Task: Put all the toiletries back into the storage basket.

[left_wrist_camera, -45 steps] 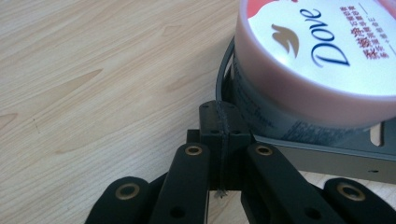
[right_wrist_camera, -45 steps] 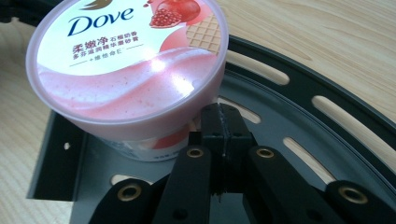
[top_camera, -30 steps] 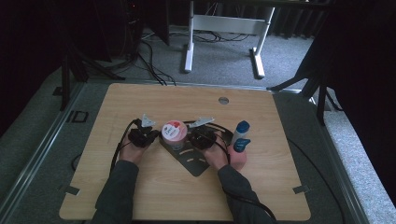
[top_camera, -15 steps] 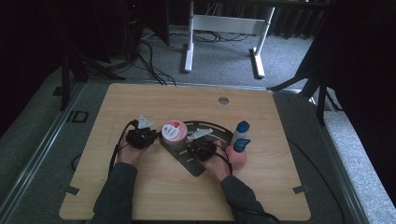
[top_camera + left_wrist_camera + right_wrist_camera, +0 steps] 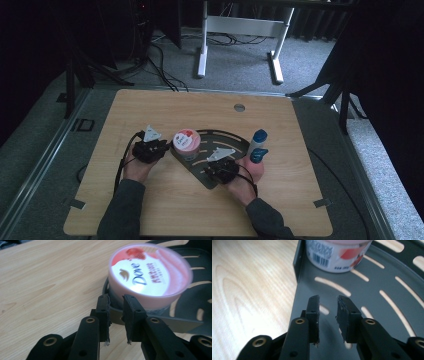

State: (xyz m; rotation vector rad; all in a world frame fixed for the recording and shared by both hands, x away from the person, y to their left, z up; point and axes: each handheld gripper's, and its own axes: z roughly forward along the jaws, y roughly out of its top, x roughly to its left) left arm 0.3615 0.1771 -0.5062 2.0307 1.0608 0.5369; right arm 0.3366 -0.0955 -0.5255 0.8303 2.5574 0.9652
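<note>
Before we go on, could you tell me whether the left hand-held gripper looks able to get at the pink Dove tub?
Probably yes: the left hand-held gripper faces the Dove tub closely, jaws parted and empty, nothing between them.

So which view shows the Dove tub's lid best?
The left gripper view: the Dove tub shows its whole printed lid up close. The right gripper view shows its lower wall and barcode; the high view shows it small on the dark rack.

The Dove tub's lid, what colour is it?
Pink and white with red fruit, on the tub; clearest in the left gripper view.
</note>
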